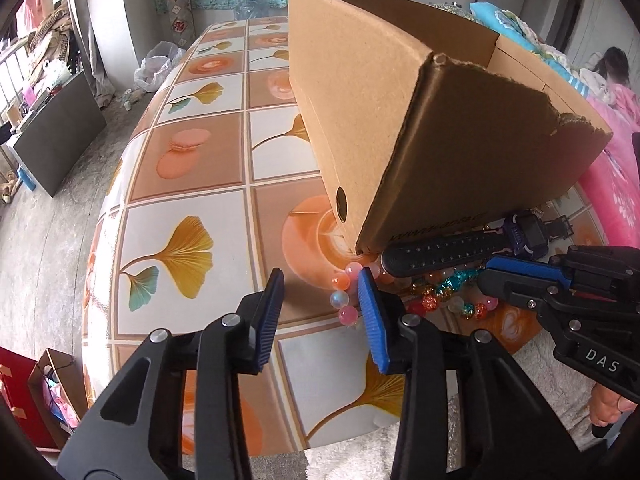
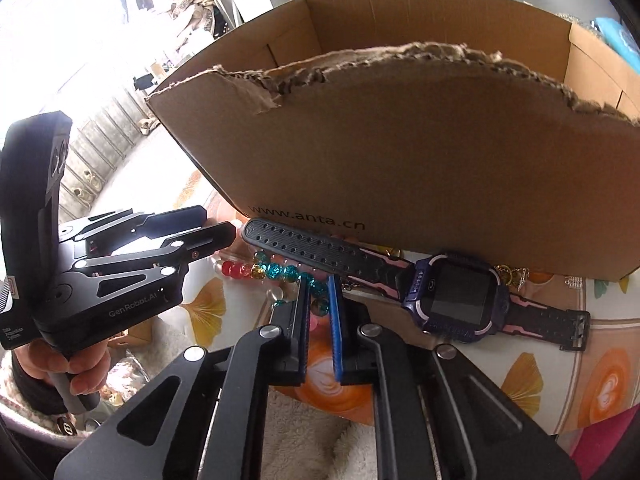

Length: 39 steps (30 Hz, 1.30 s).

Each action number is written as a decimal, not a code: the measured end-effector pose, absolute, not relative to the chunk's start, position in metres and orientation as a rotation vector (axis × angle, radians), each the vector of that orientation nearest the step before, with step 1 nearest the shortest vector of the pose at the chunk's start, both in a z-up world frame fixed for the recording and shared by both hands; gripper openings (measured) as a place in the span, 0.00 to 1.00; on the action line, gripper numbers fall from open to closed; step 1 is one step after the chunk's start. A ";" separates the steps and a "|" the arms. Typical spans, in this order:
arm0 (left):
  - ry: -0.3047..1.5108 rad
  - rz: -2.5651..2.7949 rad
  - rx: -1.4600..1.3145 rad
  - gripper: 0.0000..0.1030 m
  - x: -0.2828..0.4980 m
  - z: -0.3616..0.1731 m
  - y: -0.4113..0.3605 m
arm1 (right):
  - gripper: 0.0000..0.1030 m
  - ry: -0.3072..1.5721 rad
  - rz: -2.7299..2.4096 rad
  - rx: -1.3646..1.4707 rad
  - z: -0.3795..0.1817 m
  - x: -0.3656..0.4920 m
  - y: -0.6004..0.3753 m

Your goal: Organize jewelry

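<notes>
A pastel pink-and-orange bead bracelet (image 1: 340, 300) lies on the table at the corner of a cardboard box (image 1: 460, 140). My left gripper (image 1: 320, 274) stands open around its near beads, which lie against the right pad; the left pad is clear of them. A multicoloured crackle-bead bracelet (image 2: 264, 271) lies in front of the box (image 2: 400, 160). My right gripper (image 2: 319, 280) is shut on its teal beads. A purple kids' smartwatch (image 2: 456, 292) with a black strap (image 1: 440, 252) lies just behind, along the box wall. The right gripper (image 1: 486, 272) reaches in from the right.
The table (image 1: 192, 184) wears a tile-patterned cloth with leaves and coffee cups. The box's torn front wall stands tall just behind the jewelry. A small gold trinket (image 2: 508, 272) sits behind the watch. White fluffy fabric (image 1: 532, 352) lies at the near edge. The left gripper (image 2: 220, 224) is close by.
</notes>
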<state>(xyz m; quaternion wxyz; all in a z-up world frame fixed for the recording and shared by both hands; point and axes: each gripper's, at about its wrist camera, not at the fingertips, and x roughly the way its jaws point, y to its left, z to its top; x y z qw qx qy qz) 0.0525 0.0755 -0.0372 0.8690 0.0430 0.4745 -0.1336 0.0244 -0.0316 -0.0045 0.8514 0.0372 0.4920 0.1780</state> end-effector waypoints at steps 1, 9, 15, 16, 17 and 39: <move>0.994 -0.281 0.105 0.31 0.052 -0.037 0.074 | 0.09 1.020 0.385 0.050 -0.001 0.022 -0.028; 1.003 -0.305 0.195 0.27 0.049 -0.036 0.066 | 0.09 0.903 0.485 -0.301 0.005 -0.020 0.023; 1.006 -0.312 0.197 0.15 0.047 -0.035 0.069 | 0.10 0.909 0.504 -0.377 0.002 -0.033 0.034; 1.005 -0.310 0.199 0.12 0.046 -0.035 0.069 | 0.11 0.926 0.514 -0.343 0.004 -0.031 0.029; 1.004 -0.308 0.201 0.11 0.046 -0.035 0.070 | 0.14 0.943 0.520 -0.302 0.005 -0.030 0.026; 0.943 -0.226 0.309 0.09 0.013 -0.039 0.060 | 0.20 1.125 0.487 0.521 -0.018 0.020 -0.044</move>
